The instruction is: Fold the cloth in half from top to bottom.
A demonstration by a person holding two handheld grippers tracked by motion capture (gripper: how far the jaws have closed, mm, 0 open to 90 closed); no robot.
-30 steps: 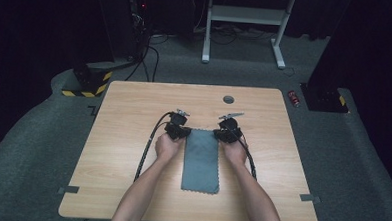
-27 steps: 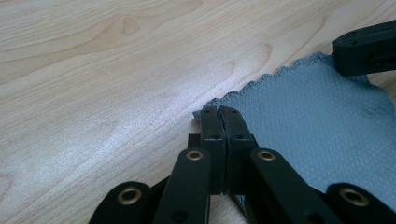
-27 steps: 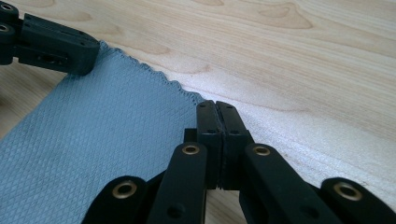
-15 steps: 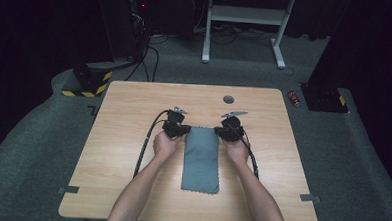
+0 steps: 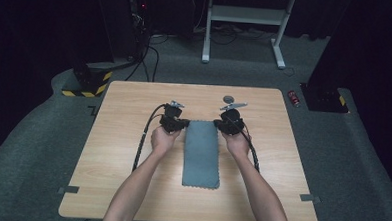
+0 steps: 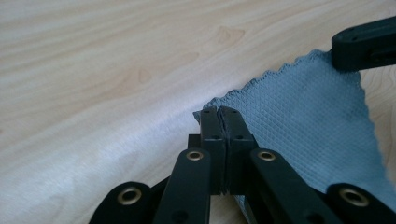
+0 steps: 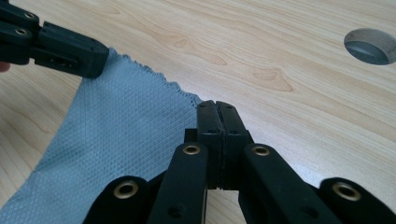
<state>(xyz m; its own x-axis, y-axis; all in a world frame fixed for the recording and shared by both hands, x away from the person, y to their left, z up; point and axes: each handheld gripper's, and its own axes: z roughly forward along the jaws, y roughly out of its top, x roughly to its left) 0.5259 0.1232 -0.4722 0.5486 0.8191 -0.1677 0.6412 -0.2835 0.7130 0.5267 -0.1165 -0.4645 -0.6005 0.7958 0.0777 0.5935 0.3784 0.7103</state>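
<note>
A grey-blue cloth lies flat on the wooden worktop, long side running away from the person, near the middle. The left tongs sit at its far left corner and the right tongs at its far right corner. In each gripper view the jaws are pressed together at a corner of the cloth (whether fabric is actually caught between them cannot be told). A round hole in the worktop lies beyond the right tongs.
</note>
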